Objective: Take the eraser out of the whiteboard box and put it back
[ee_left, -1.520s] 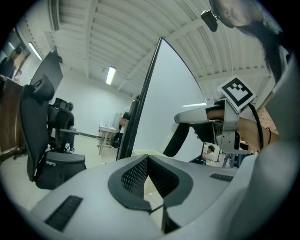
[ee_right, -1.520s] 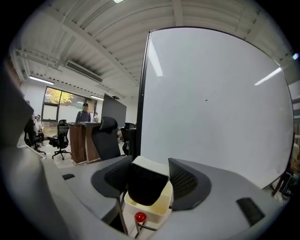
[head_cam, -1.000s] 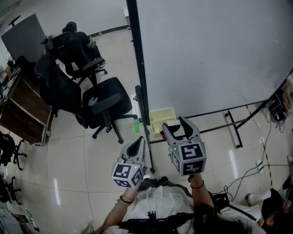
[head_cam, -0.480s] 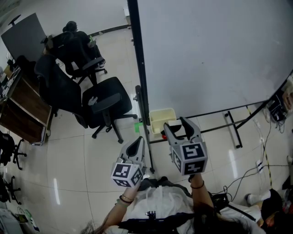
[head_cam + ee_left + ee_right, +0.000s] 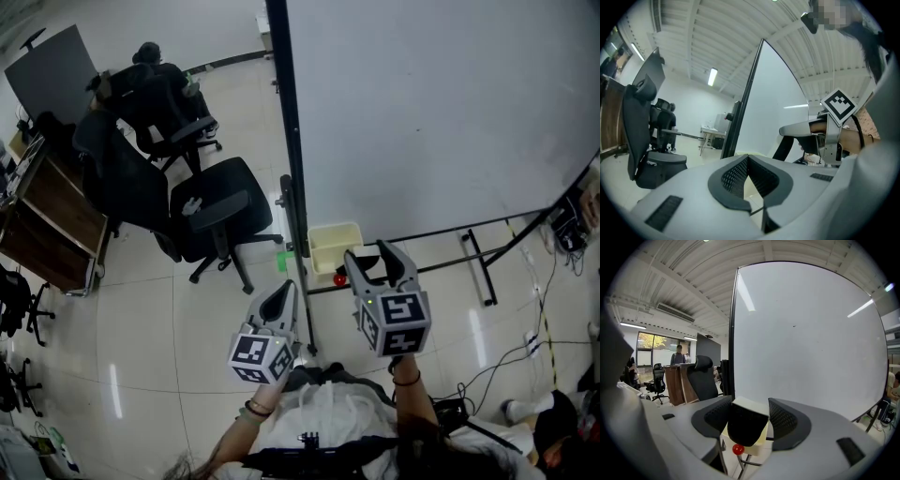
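**Right gripper** (image 5: 749,419): the jaws are closed on the eraser (image 5: 746,425), a dark block with a pale top face, which is clamped on both flanks by the ribbed pads. In the head view this gripper (image 5: 380,259) is held just in front of the whiteboard box (image 5: 333,228).

**Eraser and box:** the eraser is seen above and in front of the pale yellow box (image 5: 762,438), and no contact between the two can be made out. A small red ball (image 5: 738,449) is seen below the eraser, beside the box's lower edge.

**Left gripper** (image 5: 749,174): the jaws are brought together with nothing between them. It is held low and to the left (image 5: 281,302), apart from the box.

**Surroundings:** the box is mounted at the lower edge of the whiteboard (image 5: 431,103).

**Progress:** removal is judged complete, since the eraser is carried clear of the box. The return is judged outstanding: the eraser has to be lowered into the box and released.
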`<state>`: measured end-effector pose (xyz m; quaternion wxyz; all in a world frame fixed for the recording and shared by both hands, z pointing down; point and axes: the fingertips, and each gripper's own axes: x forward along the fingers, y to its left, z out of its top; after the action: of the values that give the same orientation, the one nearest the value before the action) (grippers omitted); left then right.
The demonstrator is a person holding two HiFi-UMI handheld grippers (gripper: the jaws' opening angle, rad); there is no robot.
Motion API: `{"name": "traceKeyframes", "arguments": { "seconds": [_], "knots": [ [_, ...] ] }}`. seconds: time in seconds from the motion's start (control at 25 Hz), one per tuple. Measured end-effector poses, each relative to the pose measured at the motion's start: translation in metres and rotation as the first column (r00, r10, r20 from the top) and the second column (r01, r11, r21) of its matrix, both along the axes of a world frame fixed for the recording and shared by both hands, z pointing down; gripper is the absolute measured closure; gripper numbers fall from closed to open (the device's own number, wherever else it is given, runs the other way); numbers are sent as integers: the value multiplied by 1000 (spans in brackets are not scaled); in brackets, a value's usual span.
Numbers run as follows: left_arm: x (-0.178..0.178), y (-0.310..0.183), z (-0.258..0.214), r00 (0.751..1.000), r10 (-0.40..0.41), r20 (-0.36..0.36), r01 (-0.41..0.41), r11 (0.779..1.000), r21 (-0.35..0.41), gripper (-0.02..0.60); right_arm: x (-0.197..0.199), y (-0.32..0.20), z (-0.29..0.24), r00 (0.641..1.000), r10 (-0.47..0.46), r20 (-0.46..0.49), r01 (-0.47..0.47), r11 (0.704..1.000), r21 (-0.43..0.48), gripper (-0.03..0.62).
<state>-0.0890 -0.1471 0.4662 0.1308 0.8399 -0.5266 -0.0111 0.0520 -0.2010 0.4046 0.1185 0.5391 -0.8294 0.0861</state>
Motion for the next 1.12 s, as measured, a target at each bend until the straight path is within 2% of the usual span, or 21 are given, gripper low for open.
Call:
{"name": "traceKeyframes", "arguments": {
  "seconds": [0.2,0.4,0.68,0.72,0.76,0.8,0.88,0.96,1.04,1.12],
  "knots": [
    [3,0,-1,1000,8,0,-8,1000,1,597,-13,-17,14,999,-7,-49,8,1000,19,321],
    [1,0,0,1000,3,-3,-3,1000,3,597,-31,-34,58,986,-29,-165,22,999,-42,306],
    [-12,1,-1,999,-39,-7,39,999,3,597,-30,-26,53,999,-7,-43,6,1000,-9,303],
    [-11,1,-1,999,-38,-8,38,999,4,597,-25,-21,45,1000,0,-15,1,1000,16,334],
    [-11,2,-1,999,-36,-8,36,999,4,597,-19,-15,35,1000,10,21,-11,999,53,416],
    [-10,2,-1,999,-34,-7,34,999,3,597,-14,-8,24,998,25,63,-31,995,95,568],
    [-9,1,-1,1000,-29,-5,29,1000,2,597,-8,6,4,989,46,138,-65,988,142,592],
    [-6,0,-1,1000,-20,-6,20,1000,2,597,-6,15,-3,982,49,183,-73,989,130,591],
    [-1,0,-2,1000,-9,-7,9,1000,4,597,-9,19,-3,980,33,197,-55,992,110,591],
    [2,0,-2,1000,0,-8,0,1000,5,597,-13,20,-1,985,19,169,-37,994,104,591]
  ]
}}
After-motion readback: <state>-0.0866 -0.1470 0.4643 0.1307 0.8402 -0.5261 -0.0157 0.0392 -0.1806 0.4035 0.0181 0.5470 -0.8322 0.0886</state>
